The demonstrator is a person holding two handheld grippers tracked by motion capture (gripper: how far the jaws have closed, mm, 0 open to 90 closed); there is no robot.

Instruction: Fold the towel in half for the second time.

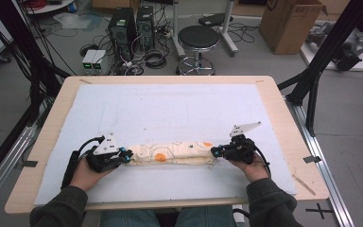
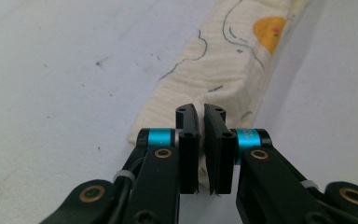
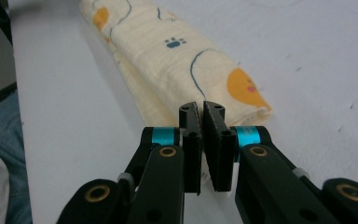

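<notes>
My counter (image 1: 274,101) fills the middle of the high view, covered by a white mat (image 1: 170,111); across the lower middle of that frame lies a cream towel (image 1: 172,153) with orange spots, folded into a long narrow strip running left to right; in the left gripper view it stretches toward the upper right, in the right gripper view toward the upper left; my left hand-held gripper (image 1: 128,155) sits at its left end, jaws pressed together and pinching the towel's edge; my right hand-held gripper (image 1: 214,152) sits at the right end, jaws likewise nipped tight on the cloth.
</notes>
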